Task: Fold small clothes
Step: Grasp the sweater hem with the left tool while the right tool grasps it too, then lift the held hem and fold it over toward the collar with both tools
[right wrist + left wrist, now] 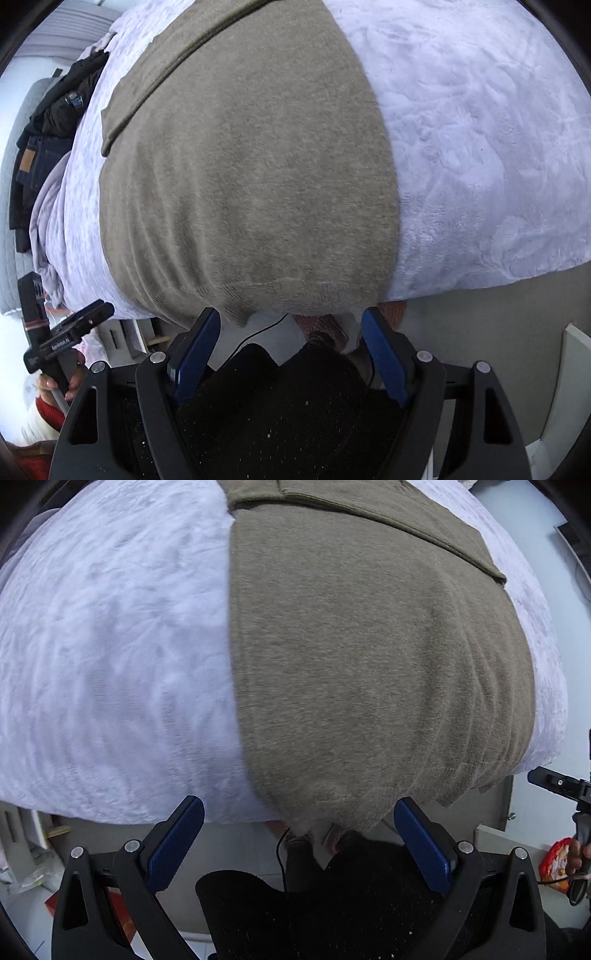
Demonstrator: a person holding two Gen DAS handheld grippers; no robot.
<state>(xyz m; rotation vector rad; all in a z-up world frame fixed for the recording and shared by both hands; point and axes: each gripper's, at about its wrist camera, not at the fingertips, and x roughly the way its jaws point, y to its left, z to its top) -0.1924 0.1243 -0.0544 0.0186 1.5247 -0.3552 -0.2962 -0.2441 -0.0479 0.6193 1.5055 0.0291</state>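
White plush bedding (110, 664) covers a bed that fills the upper part of both wrist views, with grey floor and clutter below its near edge. An olive-brown knit garment (369, 664) lies flat on the bed, its long axis running from the near bed edge away toward the top of each frame, with a folded-over band crossing its far end. Its near hem droops slightly over the bed edge. In the left wrist view, the left tongs (299, 834) stand wide open and hold nothing; the drooping hem hangs just above the gap between the blue pads (424, 849), toward the right pad. In the right wrist view, the right tongs (291, 343) are likewise spread wide and empty, and the garment's near hem (258, 299) sits just above and between them. Both tongs face the same near hem from below the bed edge, roughly equally close; neither touches the cloth as far as can be seen. A pile of dark clothes (48, 122) sits at the left of the right wrist view. Likely next: each tongs closes on a near corner of the hem to fold it away toward the far end.
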